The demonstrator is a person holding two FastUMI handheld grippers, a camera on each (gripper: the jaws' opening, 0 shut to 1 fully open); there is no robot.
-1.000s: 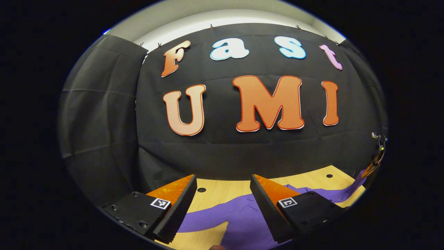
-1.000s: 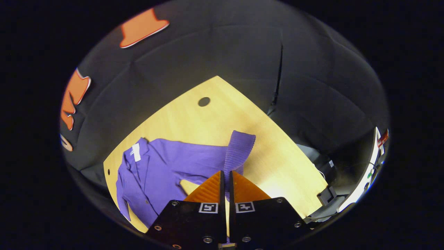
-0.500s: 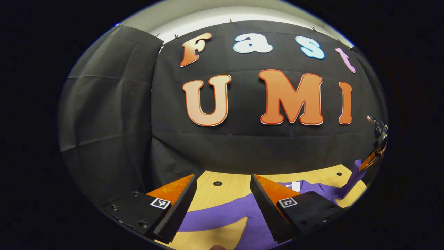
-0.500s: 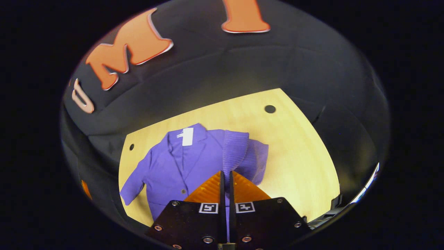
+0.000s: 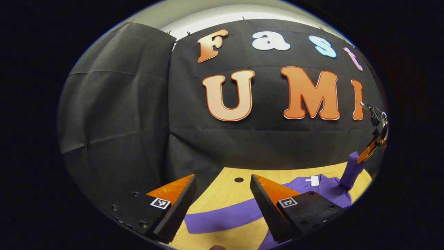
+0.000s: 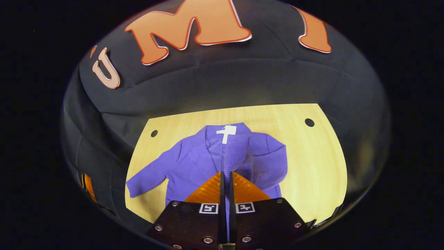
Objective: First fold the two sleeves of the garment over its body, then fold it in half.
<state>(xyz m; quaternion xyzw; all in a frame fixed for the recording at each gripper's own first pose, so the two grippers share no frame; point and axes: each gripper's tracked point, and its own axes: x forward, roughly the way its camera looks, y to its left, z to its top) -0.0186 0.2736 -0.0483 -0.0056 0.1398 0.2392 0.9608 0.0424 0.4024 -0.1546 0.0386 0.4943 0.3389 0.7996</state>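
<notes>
A purple jacket (image 6: pixel 194 163) lies face up on the wooden table (image 6: pixel 312 156), collar and white tag (image 6: pixel 226 133) toward the far wall. My right gripper (image 6: pixel 225 173) is shut on the ribbed cuff of one sleeve (image 6: pixel 236 149), held up over the jacket's chest. The other sleeve (image 6: pixel 145 177) lies spread out to the left on the table. In the left gripper view, my left gripper (image 5: pixel 222 182) stands open above that flat sleeve (image 5: pixel 222 217), nothing between its fingers. Far right there, the right gripper (image 5: pixel 373 147) holds the lifted sleeve (image 5: pixel 350 170) up.
The table has round holes near its back corners (image 6: pixel 309 122) (image 6: pixel 154 133). Black cloth walls close in the booth behind and to the sides. Bare wood lies to the right of the jacket (image 6: pixel 319 173).
My right gripper has swung the held sleeve from out at the side inward over the jacket's body. The left gripper's view has shifted, and that gripper stays open above the flat sleeve.
</notes>
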